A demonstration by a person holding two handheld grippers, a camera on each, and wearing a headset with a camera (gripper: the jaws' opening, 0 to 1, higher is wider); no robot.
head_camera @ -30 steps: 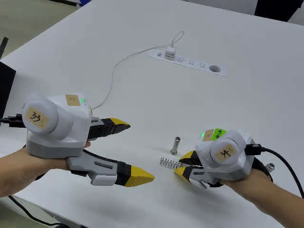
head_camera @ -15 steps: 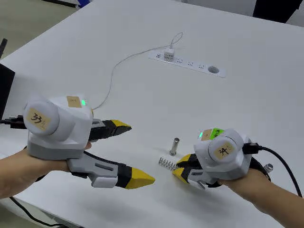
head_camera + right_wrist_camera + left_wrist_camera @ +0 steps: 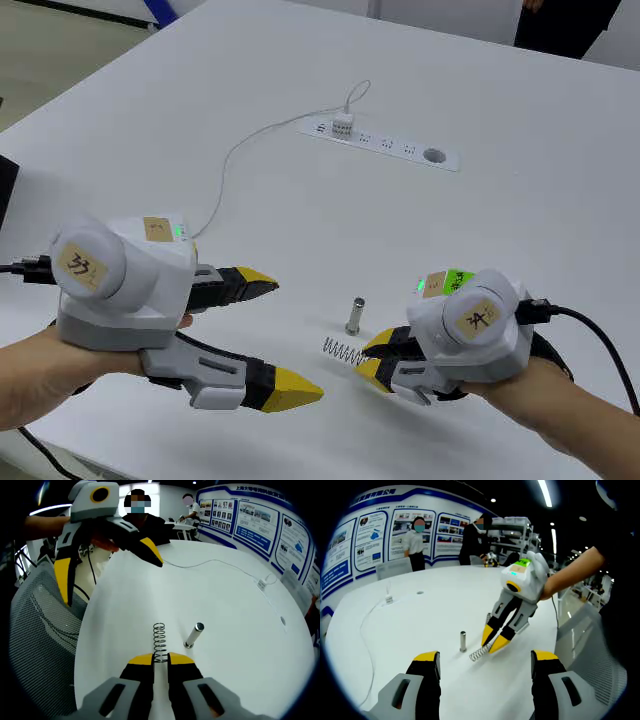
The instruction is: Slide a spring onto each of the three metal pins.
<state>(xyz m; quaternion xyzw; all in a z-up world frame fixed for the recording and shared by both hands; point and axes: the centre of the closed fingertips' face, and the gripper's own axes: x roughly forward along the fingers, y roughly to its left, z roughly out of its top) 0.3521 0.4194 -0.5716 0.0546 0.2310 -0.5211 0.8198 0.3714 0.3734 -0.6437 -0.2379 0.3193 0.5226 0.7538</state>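
Observation:
A small coiled spring (image 3: 341, 351) (image 3: 159, 641) (image 3: 478, 652) is pinched at one end by my right gripper (image 3: 368, 357) (image 3: 160, 658), which is shut on it just above the white table (image 3: 300, 210). One short metal pin (image 3: 355, 314) (image 3: 193, 635) (image 3: 462, 641) stands upright on the table right beside the spring's free end. My left gripper (image 3: 268, 336) (image 3: 482, 670) is open and holds nothing, its yellow-tipped jaws spread wide to the left of the pin.
A white power strip (image 3: 380, 142) with a plugged-in charger and a thin white cable (image 3: 232, 160) lies at the far side of the table. People stand near wall posters beyond the table in the gripper views.
The headset view has shifted. The right gripper with the spring has edged slightly left, closer to the pin. The left gripper stays open in much the same place.

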